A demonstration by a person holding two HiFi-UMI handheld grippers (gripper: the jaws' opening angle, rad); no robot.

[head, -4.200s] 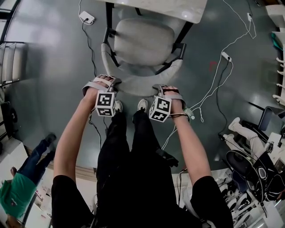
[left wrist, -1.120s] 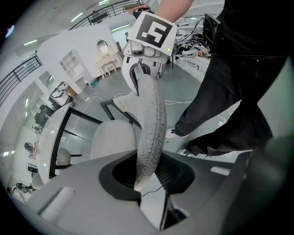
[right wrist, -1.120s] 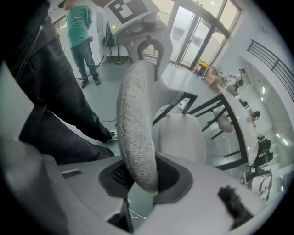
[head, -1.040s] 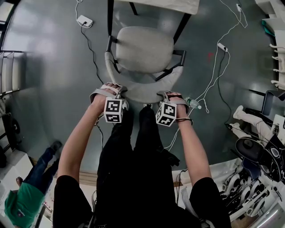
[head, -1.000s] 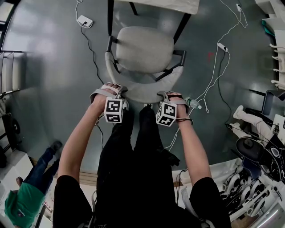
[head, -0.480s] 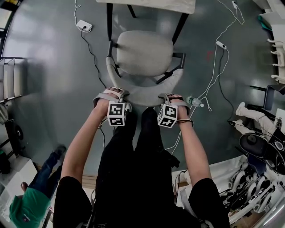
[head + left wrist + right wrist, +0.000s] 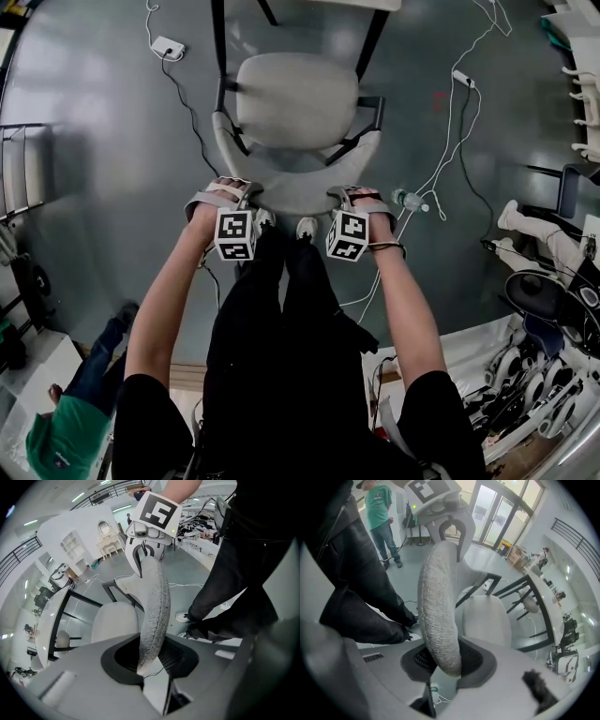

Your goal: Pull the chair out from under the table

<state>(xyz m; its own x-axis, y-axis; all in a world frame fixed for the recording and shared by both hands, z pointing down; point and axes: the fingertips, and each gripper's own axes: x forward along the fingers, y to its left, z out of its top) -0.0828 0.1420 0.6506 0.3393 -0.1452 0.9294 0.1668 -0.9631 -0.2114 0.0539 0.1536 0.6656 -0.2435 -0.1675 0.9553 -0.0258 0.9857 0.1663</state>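
In the head view the table [image 7: 367, 4] is cut off by the top edge. Only a pale strip shows, above the upper ends of its dark legs. Hands and marker cubes hide the jaws of the left hand-held gripper [image 7: 242, 197] and the right hand-held gripper [image 7: 341, 197]. The lower left corner clips a person in green [image 7: 56, 452]. The floor bottle [image 7: 405, 200] is too small to read.

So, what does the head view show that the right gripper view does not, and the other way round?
Only the head view: the white power strip on the floor and the person's arms. Only the right gripper view: the glass doors, and the padded backrest clamped in the right gripper's jaws. Both: the chair seat and the left gripper.
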